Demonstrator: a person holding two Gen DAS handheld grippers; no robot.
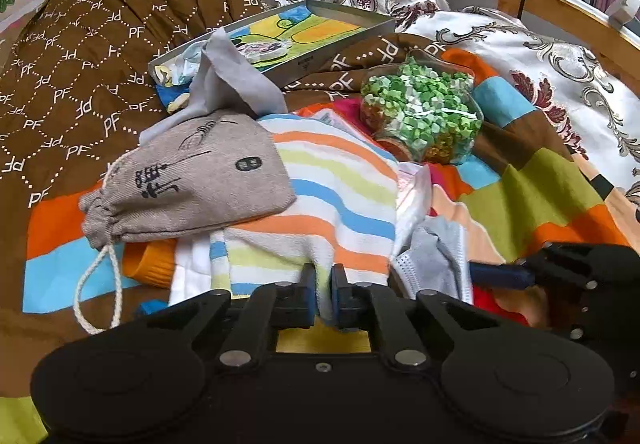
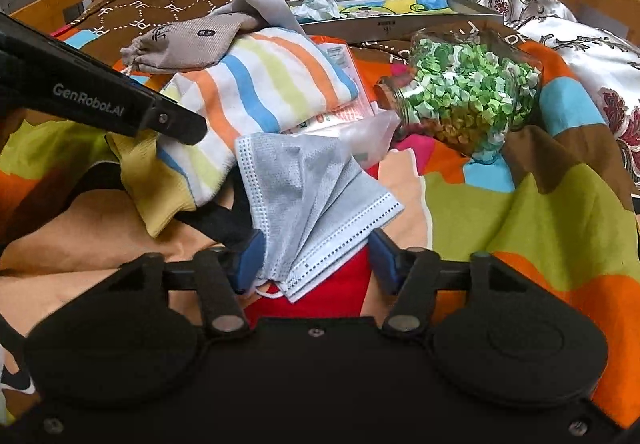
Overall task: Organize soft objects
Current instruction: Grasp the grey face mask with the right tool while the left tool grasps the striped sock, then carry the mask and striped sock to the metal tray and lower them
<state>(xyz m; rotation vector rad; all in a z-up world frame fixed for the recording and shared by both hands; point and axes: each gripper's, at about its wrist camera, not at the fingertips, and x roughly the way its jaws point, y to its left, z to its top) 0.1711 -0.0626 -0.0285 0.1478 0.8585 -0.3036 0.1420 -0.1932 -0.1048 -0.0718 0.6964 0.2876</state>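
Left hand-held gripper is clenched on the near edge of the striped cloth, likely to drag it out from under the drawstring pouch on the bed. Right hand-held gripper straddles the grey face mask; pads not clearly pressing yet, jaws part-open.

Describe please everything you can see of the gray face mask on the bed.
The gray face mask is a pleated disposable one, gray outside with a pale blue-white stitched edge and a white ear loop. It lies crumpled on the colourful blanket, beside the striped cloth. Its lower end sits between the right gripper fingers, which are not clearly pressing it.
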